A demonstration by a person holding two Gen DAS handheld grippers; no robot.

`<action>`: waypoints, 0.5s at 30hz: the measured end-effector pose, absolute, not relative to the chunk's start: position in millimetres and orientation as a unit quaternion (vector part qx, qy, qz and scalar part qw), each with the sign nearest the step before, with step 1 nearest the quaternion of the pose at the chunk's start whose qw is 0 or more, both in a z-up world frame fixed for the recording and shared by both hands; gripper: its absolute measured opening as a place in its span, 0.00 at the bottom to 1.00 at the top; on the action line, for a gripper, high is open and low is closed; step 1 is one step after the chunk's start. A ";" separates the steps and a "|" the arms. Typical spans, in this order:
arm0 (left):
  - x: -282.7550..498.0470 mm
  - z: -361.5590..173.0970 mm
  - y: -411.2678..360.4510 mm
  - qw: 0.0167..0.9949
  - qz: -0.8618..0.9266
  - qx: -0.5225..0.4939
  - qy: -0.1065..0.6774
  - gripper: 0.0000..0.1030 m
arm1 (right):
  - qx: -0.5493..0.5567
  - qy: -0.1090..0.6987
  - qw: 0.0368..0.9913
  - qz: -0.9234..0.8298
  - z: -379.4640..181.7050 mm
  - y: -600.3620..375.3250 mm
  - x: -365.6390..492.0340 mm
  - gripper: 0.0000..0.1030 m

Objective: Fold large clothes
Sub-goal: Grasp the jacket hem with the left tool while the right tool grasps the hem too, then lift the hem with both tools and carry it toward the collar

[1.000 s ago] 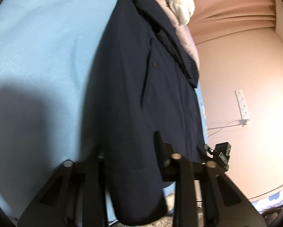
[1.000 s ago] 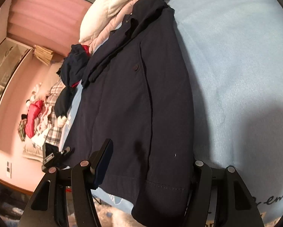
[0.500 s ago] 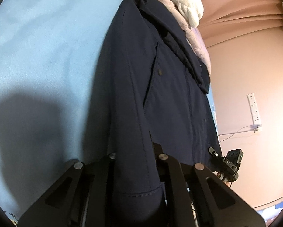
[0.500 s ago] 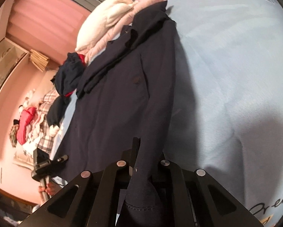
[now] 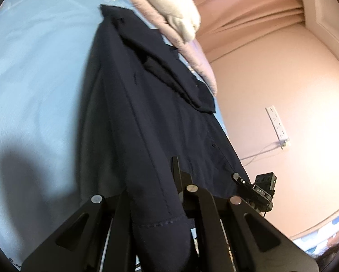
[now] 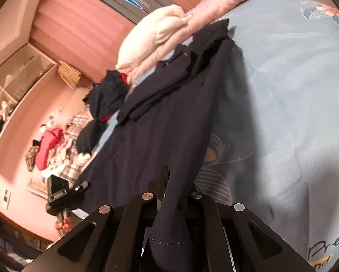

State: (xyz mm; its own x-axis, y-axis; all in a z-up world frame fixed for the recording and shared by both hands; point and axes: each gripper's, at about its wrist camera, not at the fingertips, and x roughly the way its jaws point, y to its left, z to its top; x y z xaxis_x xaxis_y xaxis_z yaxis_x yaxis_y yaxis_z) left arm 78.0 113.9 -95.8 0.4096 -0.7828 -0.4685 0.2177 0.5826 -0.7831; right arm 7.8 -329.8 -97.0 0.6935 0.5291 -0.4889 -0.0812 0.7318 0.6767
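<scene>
A navy jacket [image 5: 146, 102] lies lengthwise on the light blue bed sheet [image 5: 33, 68], its collar at the far end. My left gripper [image 5: 155, 188] is shut on the jacket's near hem, and the cloth bunches between its fingers, raised off the sheet. In the right wrist view the same jacket [image 6: 158, 124] runs away from me, and my right gripper [image 6: 176, 188] is shut on a fold of its near hem. Each view shows the other gripper at the jacket's far side: the right gripper [image 5: 255, 187] and the left gripper [image 6: 78, 187].
A cream pillow [image 5: 176, 11] and a pink quilt [image 5: 198, 63] lie at the head of the bed. A dark and red garment [image 6: 108, 90] sits at the bed's edge. Clothes are piled on the floor [image 6: 56, 147]. A power strip [image 5: 278, 124] hangs on the pink wall.
Both grippers went from open around the hem to shut on it. They have since risen, pulling the near part of the jacket up off the sheet.
</scene>
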 end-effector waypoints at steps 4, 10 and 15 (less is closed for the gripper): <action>75.8 -83.9 111.6 0.781 -0.336 -0.318 0.419 0.03 | 0.331 0.338 0.861 0.189 -94.0 -331.5 3.6 0.07; 76.2 -79.5 107.7 0.779 -0.350 -0.324 0.408 0.03 | 0.340 0.325 0.859 0.202 -88.1 -327.3 0.8 0.07; 75.8 -73.6 103.0 0.778 -0.368 -0.325 0.392 0.03 | 0.343 0.311 0.860 0.215 -79.4 -326.0 -3.0 0.07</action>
